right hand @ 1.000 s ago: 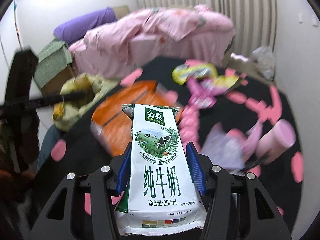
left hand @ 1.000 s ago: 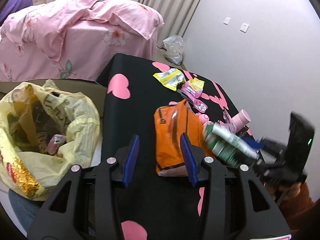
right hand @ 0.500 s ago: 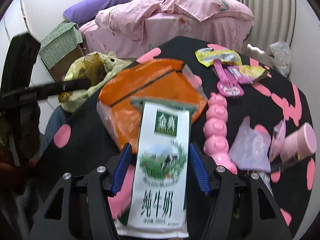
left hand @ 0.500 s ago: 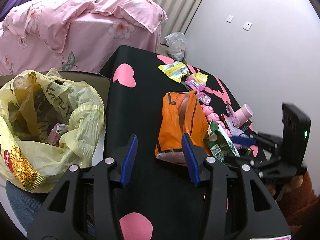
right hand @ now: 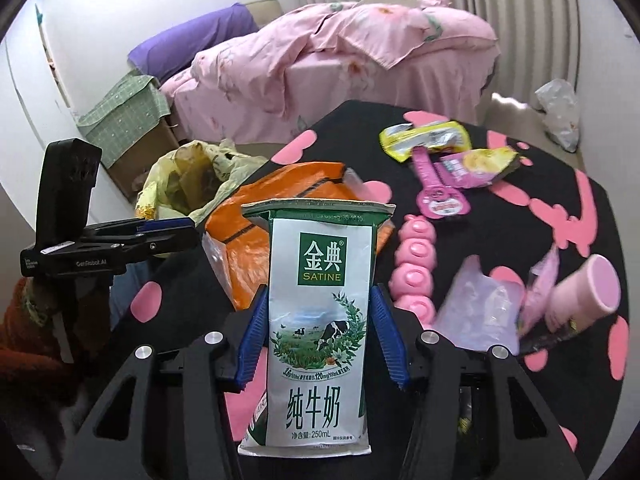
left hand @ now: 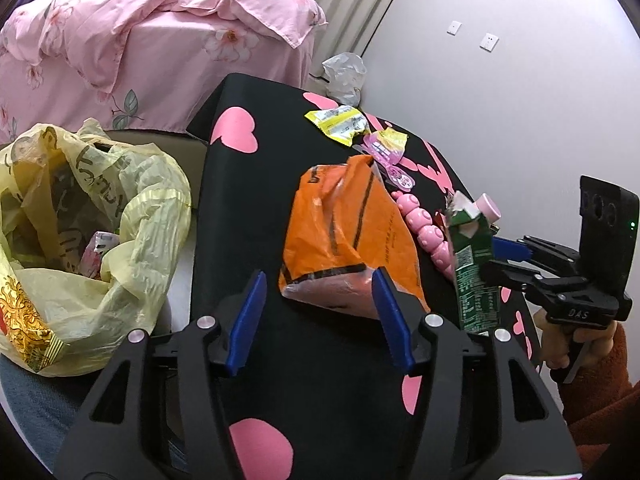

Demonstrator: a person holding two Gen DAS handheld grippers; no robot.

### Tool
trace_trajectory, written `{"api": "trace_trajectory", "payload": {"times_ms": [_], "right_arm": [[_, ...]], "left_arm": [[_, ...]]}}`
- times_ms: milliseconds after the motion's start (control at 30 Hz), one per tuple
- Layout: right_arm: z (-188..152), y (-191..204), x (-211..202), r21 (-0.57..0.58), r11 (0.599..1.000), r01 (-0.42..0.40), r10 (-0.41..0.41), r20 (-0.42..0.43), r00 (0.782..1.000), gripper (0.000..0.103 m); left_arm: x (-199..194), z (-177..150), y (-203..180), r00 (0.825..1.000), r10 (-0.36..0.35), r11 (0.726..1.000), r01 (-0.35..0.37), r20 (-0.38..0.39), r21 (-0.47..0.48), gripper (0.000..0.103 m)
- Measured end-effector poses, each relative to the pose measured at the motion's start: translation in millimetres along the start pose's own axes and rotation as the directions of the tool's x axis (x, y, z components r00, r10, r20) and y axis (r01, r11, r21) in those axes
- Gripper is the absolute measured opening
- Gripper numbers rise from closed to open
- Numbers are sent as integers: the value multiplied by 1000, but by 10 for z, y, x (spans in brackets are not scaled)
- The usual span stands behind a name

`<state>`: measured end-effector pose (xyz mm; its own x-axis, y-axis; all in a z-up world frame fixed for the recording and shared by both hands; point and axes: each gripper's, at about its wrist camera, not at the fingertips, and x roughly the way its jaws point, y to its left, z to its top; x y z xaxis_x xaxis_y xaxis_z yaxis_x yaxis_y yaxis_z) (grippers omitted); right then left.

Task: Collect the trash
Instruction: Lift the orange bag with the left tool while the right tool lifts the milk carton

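Note:
A green-and-white milk carton (right hand: 318,320) stands upright between the pads of my right gripper (right hand: 319,292). The jaws are closing and the pads press its two sides. In the left wrist view the same carton (left hand: 474,268) hangs in that gripper (left hand: 508,250) above the table's right side. My left gripper (left hand: 319,280) is open and its jaws are opening. The near edge of a crumpled orange plastic bag (left hand: 344,216) lies on the table just ahead of its tips, untouched. A yellow trash bag (left hand: 120,208) gapes open at the table's left edge with wrappers inside.
The table (left hand: 248,208) wears a black cloth with pink hearts. On it lie a yellow wrapper (left hand: 340,124), a pink-and-yellow wrapper (right hand: 476,164), a string of pink pig toys (right hand: 414,276) and a pink cup (right hand: 588,288). A pink bed (left hand: 160,40) stands behind.
Half a second ago the carton lay tilted low between wider right jaws; now it stands upright and they have closed on it. The left jaws have spread wider near the orange bag.

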<state>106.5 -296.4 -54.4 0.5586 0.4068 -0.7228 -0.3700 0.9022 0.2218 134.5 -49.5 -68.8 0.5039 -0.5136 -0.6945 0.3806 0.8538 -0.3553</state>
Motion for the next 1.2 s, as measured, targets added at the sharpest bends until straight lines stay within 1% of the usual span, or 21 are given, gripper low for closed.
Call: {"api": "trace_trajectory", "payload": {"times_ms": [167,267,300,367,467,533,567,600,667,700,767,800,867,900,967,1000,1100,1200], "right_arm": [[-73,-136,-180,41,999,30,-32,40,999,48],[-110,-223,-248,64,993,97,-101,62,993,48],[-128,-244,-244,64,989,130,-134,60,989,48],[-158,-285,-212,72,984,162,-166,51,985,48],[-191,-351,-145,96,986,138,-142,43,989,48],[-204,-370,-99,107,986,124,-129,41,991,51],[-211,-370,-78,106,987,124,-128,33,991,57],[-214,-372,-40,99,987,126,-128,19,992,60],[-223,-345,22,71,990,124,-123,-12,992,61],[-220,-320,71,44,990,134,-132,-44,990,61],[-203,-270,99,-3,988,152,-152,-64,986,61],[-181,-253,97,-15,989,144,-145,-71,987,57],[-143,-250,42,-10,989,144,-145,-49,988,56],[-142,-245,15,-8,989,148,-148,-35,988,55],[-124,-254,-85,10,989,150,-150,8,989,54],[-116,-269,-169,29,989,148,-149,41,988,54],[-108,-286,-344,52,985,167,-172,99,980,54],[-131,-268,-481,54,977,205,-210,142,967,54]], "left_arm": [[21,-3,-64,1000,9,1000,-9,-4,20,52],[33,-2,-65,1000,10,1000,-10,-6,14,52],[38,0,-64,1000,9,1000,-9,-6,11,52],[51,2,-60,1000,9,1000,-8,-8,7,52],[59,-8,-64,1000,11,1000,-11,-10,6,53],[60,-7,-63,1000,13,1000,-13,-8,5,54],[60,-7,-61,1000,13,1000,-13,-7,5,54],[59,-7,-59,1000,12,1000,-12,-5,3,54],[51,-7,-50,1000,10,1000,-10,-2,1,55],[51,-8,-46,1000,11,1000,-11,-1,0,55],[58,-9,-35,1000,8,1000,-8,-2,-7,55],[67,-11,-30,1000,5,1000,-5,-5,-11,56],[74,-20,-39,1000,-2,1000,2,-11,-8,58],[80,-25,-50,1000,-13,1000,13,-16,-4,63],[102,-42,-85,998,-41,999,41,-41,9,64],[116,-50,-109,998,-43,999,44,-54,18,64],[129,-53,-153,998,-25,999,26,-56,26,64],[132,-5,-121,999,-13,1000,12,-41,-20,64]]}}
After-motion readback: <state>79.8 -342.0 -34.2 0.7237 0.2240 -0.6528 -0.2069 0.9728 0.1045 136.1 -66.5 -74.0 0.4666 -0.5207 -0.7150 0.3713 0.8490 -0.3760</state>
